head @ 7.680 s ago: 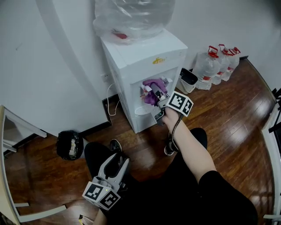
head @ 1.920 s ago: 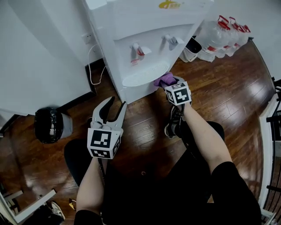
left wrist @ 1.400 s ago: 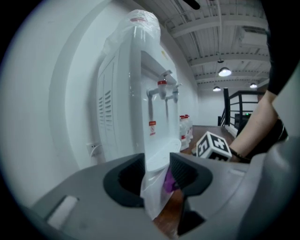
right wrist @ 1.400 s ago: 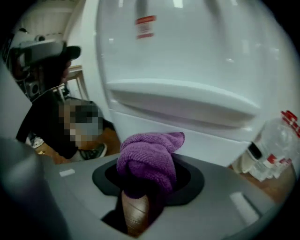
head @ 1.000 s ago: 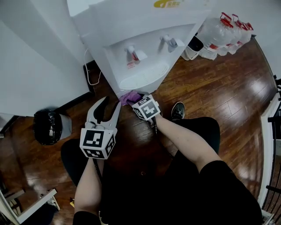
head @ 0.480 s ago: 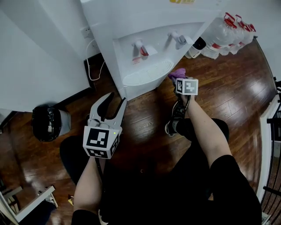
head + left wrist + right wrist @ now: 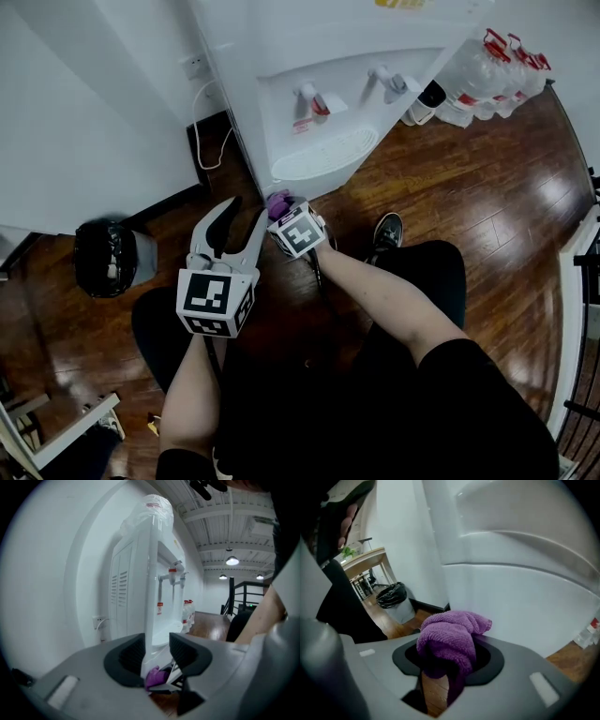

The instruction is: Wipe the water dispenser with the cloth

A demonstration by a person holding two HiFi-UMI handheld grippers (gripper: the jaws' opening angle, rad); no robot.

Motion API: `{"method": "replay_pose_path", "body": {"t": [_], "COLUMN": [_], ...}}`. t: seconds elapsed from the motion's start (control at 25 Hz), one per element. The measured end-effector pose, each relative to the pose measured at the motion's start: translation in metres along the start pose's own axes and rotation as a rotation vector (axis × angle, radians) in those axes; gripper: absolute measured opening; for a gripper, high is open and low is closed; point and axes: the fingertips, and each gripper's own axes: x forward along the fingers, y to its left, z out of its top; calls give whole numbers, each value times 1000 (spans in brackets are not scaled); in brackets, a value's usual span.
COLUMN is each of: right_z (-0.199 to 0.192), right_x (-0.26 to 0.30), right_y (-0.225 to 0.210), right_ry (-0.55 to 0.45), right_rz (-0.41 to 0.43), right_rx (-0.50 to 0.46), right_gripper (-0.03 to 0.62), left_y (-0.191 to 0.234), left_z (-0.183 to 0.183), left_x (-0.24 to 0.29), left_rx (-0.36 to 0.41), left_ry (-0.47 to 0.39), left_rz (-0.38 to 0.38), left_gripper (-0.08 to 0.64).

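The white water dispenser (image 7: 281, 56) stands ahead, with a red tap (image 7: 314, 97), a grey tap (image 7: 389, 80) and a curved drip tray (image 7: 323, 155). My right gripper (image 7: 281, 208) is shut on the purple cloth (image 7: 278, 200) and holds it against the dispenser's lower front, under the tray's left end. In the right gripper view the cloth (image 7: 450, 639) bulges out between the jaws, right at the white panel (image 7: 511, 583). My left gripper (image 7: 246, 211) hovers just left of it; its jaws have just closed a touch but stand apart with nothing between them. The left gripper view shows the dispenser (image 7: 154, 573) and the cloth (image 7: 153, 678).
A black bin (image 7: 108, 258) stands at the left by the white wall (image 7: 84, 122). A socket (image 7: 195, 66) with a cord sits behind the dispenser. Several water bottles (image 7: 497, 66) stand at the far right. The person's shoe (image 7: 386, 230) rests on the wooden floor.
The right gripper has swept the cloth from the right end of the drip tray to the dispenser's lower left front. The left gripper has stayed in place.
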Motion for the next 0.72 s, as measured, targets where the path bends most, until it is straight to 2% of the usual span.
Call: {"method": "replay_pose_path", "body": {"t": [0.08, 0.16, 0.32, 0.4, 0.52, 0.64, 0.72], "right_z": [-5, -19, -47, -65, -91, -90, -86], "right_x": [7, 6, -28, -56, -90, -94, -77], "right_y": [-1, -27, -125, -180, -254, -287, -273], "right_ry": [11, 41, 50, 40, 73, 90, 100], "right_rz": [18, -17, -190, -304, -449, -489, -458], "right_rx": [-42, -54, 27, 70, 81, 62, 19], "right_gripper": [189, 189, 190, 190, 189, 189, 189], "left_y": [-1, -2, -4, -4, -4, -3, -3], "left_z": [-1, -1, 2, 2, 4, 7, 5], "left_x": [0, 0, 2, 2, 0, 0, 1], "left_rx": [1, 5, 12, 26, 24, -16, -20], "left_ry": [4, 6, 3, -1, -11, -10, -3], "left_rz": [-5, -14, -31, -32, -40, -46, -41], "left_gripper": [183, 183, 183, 183, 183, 183, 183]}}
